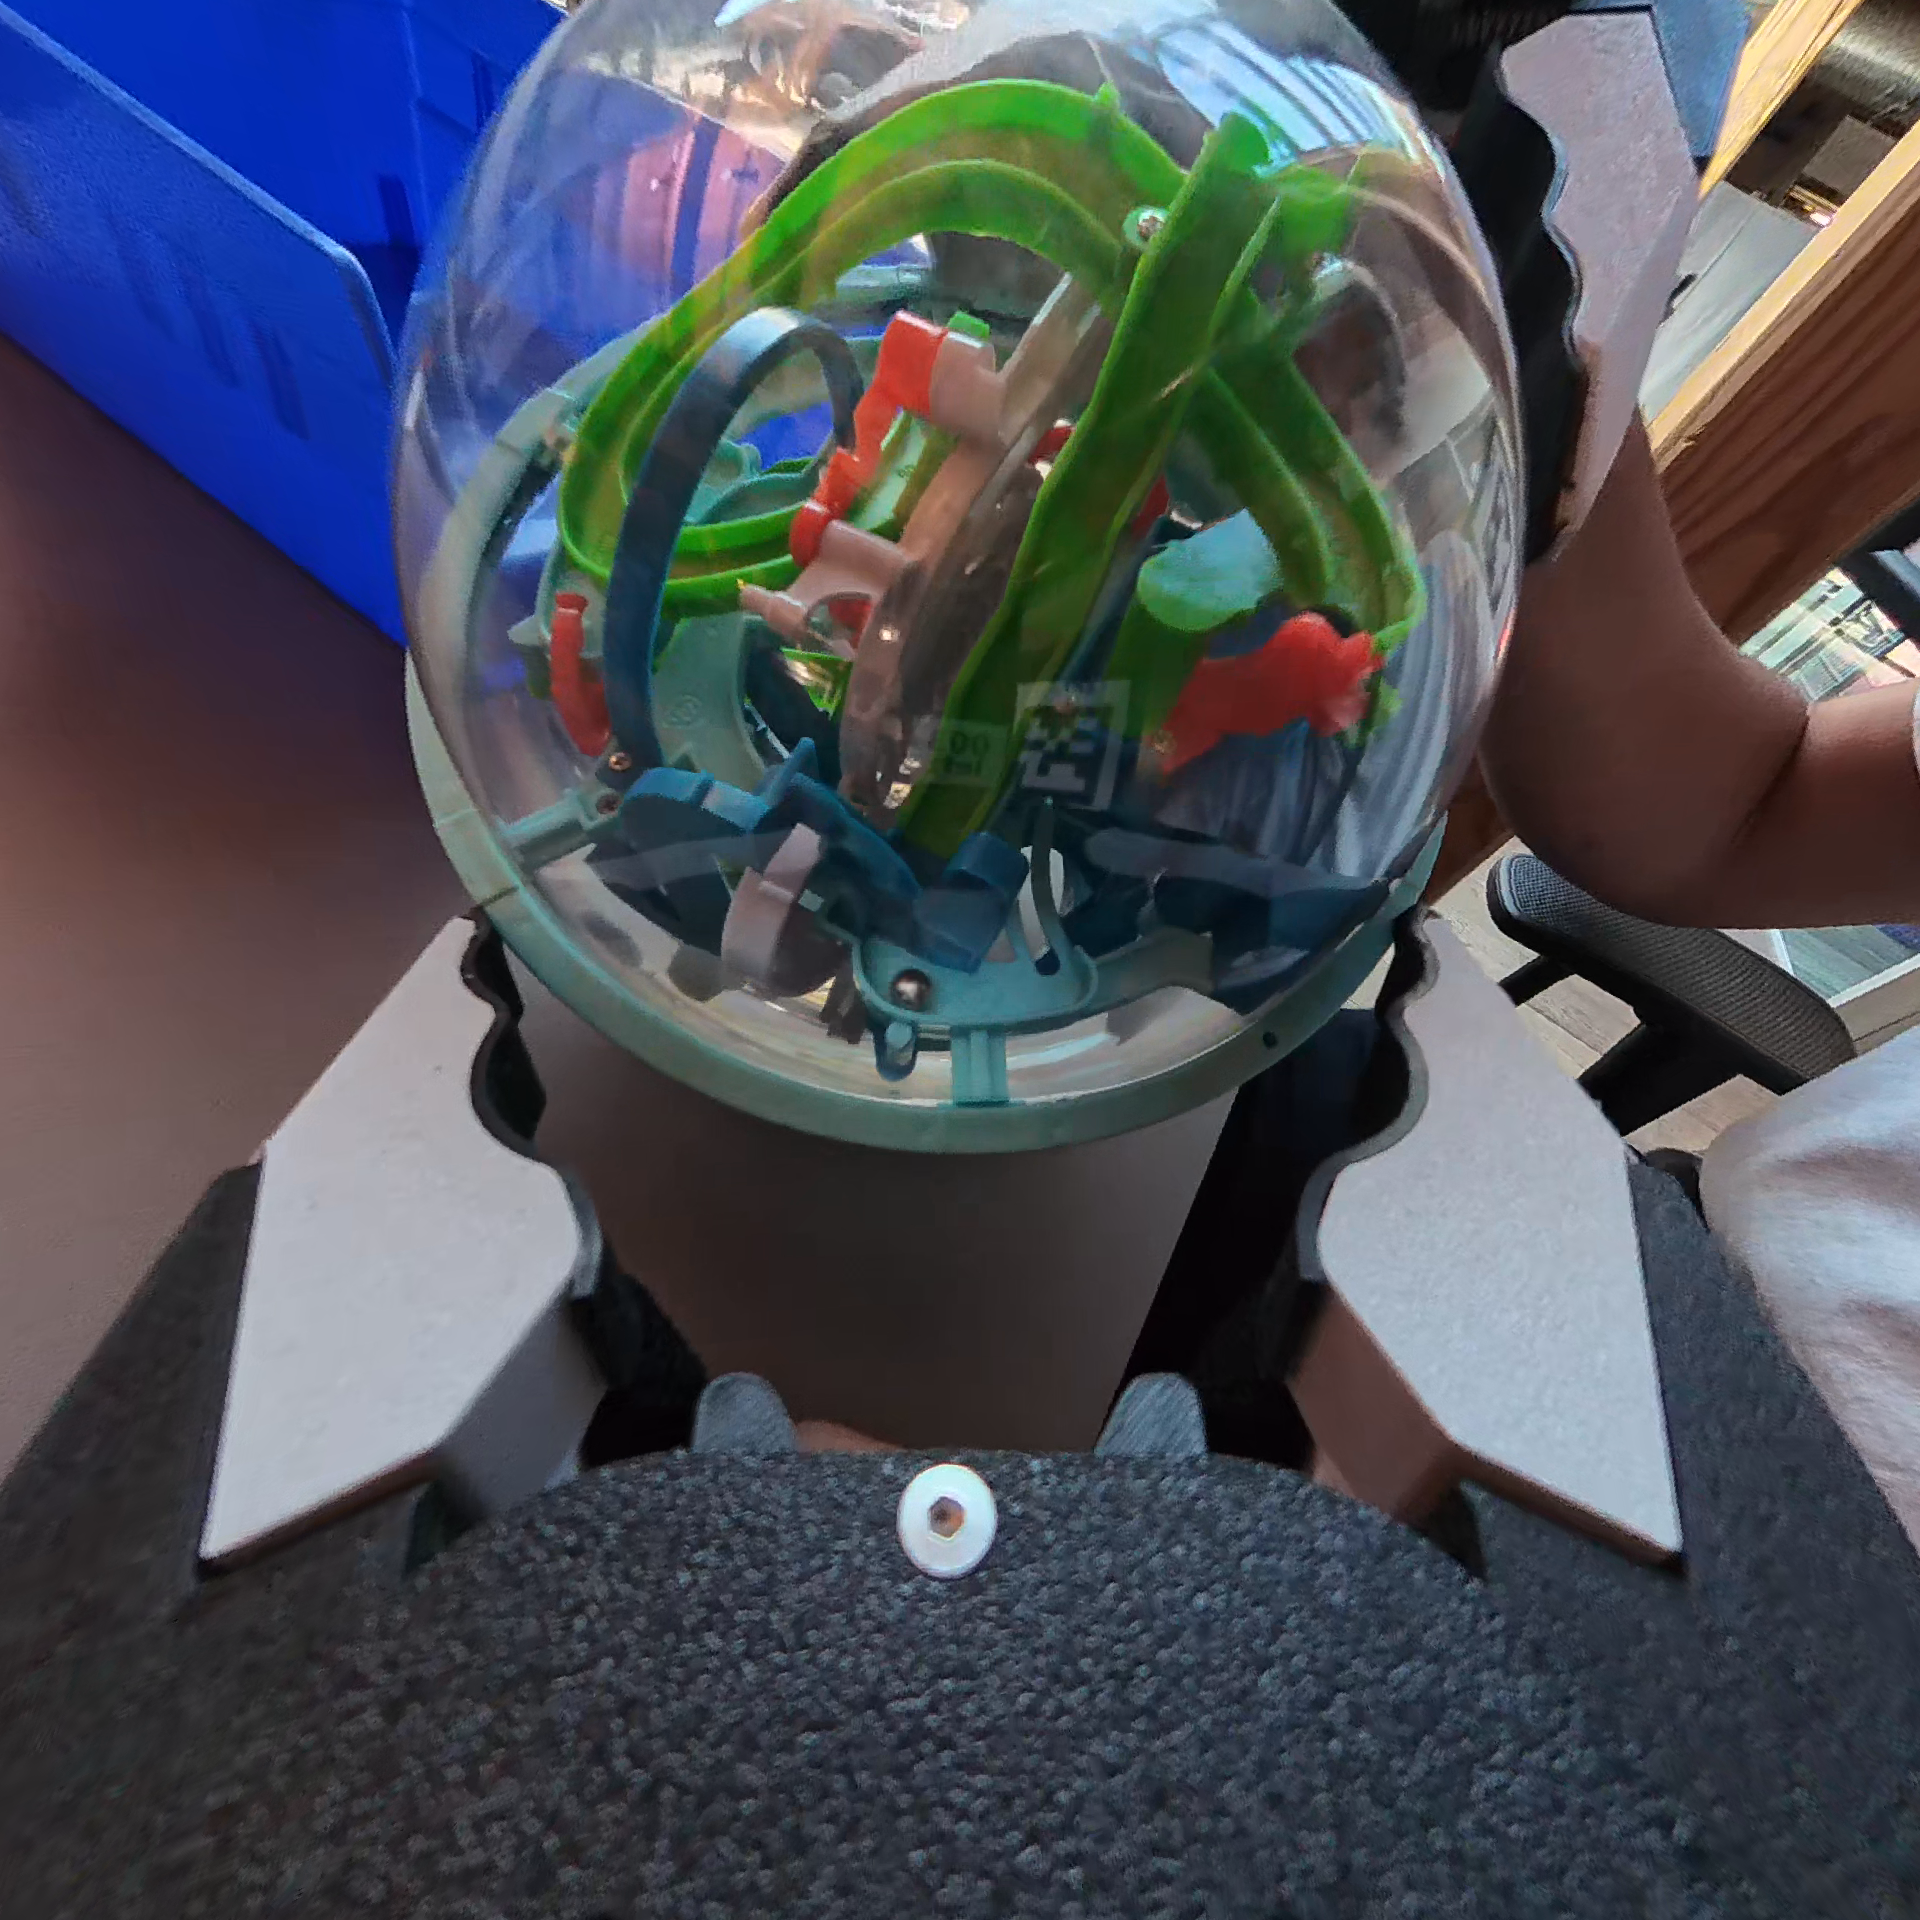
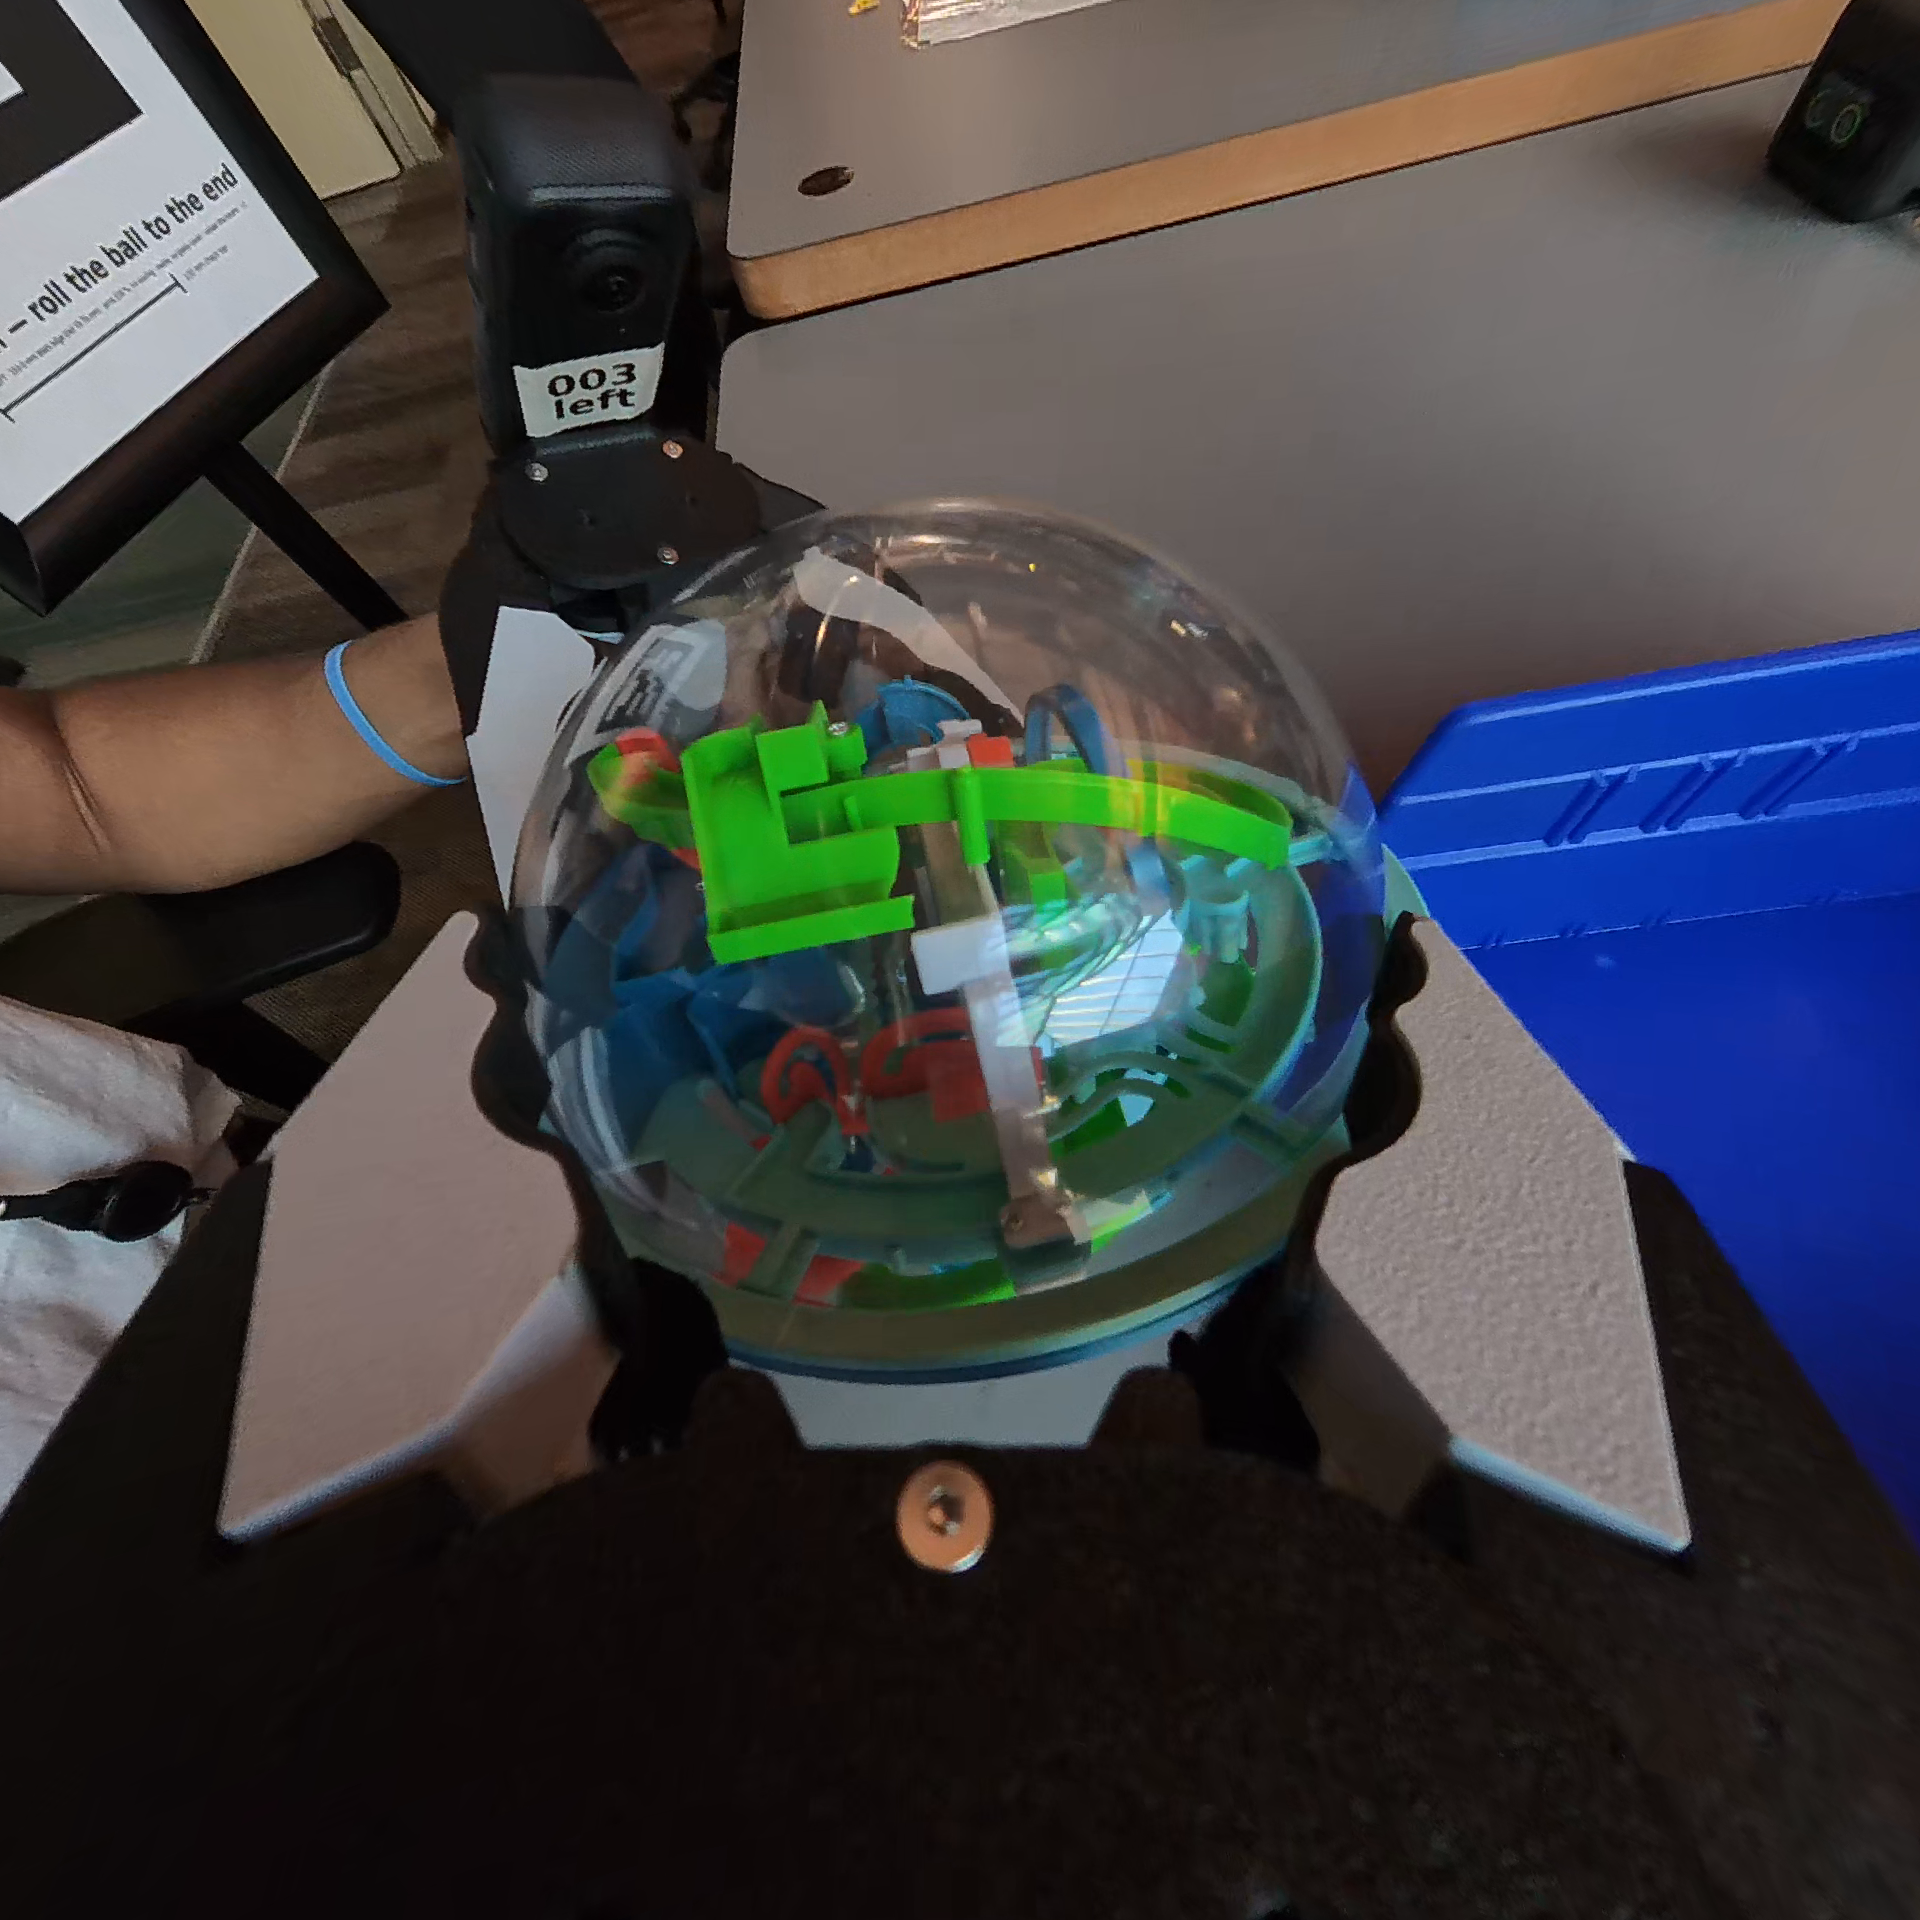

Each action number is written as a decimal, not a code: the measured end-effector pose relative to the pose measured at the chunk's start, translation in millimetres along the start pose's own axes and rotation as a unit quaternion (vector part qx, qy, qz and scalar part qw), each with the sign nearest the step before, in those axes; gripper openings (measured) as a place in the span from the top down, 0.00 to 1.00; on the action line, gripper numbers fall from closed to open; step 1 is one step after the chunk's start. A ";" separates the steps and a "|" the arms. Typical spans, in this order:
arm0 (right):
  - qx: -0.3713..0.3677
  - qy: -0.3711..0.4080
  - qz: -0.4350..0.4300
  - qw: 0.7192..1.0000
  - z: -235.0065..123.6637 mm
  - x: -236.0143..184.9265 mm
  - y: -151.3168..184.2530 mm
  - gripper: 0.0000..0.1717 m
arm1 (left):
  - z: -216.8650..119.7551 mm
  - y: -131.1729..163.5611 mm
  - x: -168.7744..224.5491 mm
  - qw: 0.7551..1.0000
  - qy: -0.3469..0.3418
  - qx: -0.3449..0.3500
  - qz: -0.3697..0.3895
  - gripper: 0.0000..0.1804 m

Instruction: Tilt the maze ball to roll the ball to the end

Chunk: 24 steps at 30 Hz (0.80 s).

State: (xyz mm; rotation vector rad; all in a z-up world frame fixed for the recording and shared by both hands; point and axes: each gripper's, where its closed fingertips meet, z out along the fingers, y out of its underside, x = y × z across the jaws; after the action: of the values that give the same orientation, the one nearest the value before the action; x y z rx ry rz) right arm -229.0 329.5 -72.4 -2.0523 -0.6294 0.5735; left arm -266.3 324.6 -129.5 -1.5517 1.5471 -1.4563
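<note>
I'm clamping the maze ball [image 1: 935, 582] between both wide-spread grippers, left gripper [image 1: 951, 914] and right gripper [image 2: 940, 966], pads pressing its shell. The steel ball [image 1: 912, 985] is sitting just ahead of my left gripper; I'm thinking an abrupt tilt could be knocking it off-track, or the smooth sphere slipping out.

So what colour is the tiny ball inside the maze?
Shiny silver, a small metal ball on a teal ledge; the left wrist view shows it best.

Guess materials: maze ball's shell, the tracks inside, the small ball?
Maze ball shell: clear glossy hard plastic, probably; it shows reflections and the tracks through it. Green tracks: opaque moulded plastic, screwed in places. Small ball: looks like polished metal, from its mirror-like glint, though chromed plastic can't be ruled out.
</note>
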 end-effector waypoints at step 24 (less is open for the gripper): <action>0.047 0.020 0.073 0.996 -22.4 10.4 18.5 0.10 | 17.1 -8.1 9.5 0.996 0.034 0.022 -0.074 0.20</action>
State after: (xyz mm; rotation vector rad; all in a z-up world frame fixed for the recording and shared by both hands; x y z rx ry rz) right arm -203.4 313.4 -78.6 -2.0273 -0.4242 0.6323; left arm -250.0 312.1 -124.3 -1.6368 1.4535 -1.6290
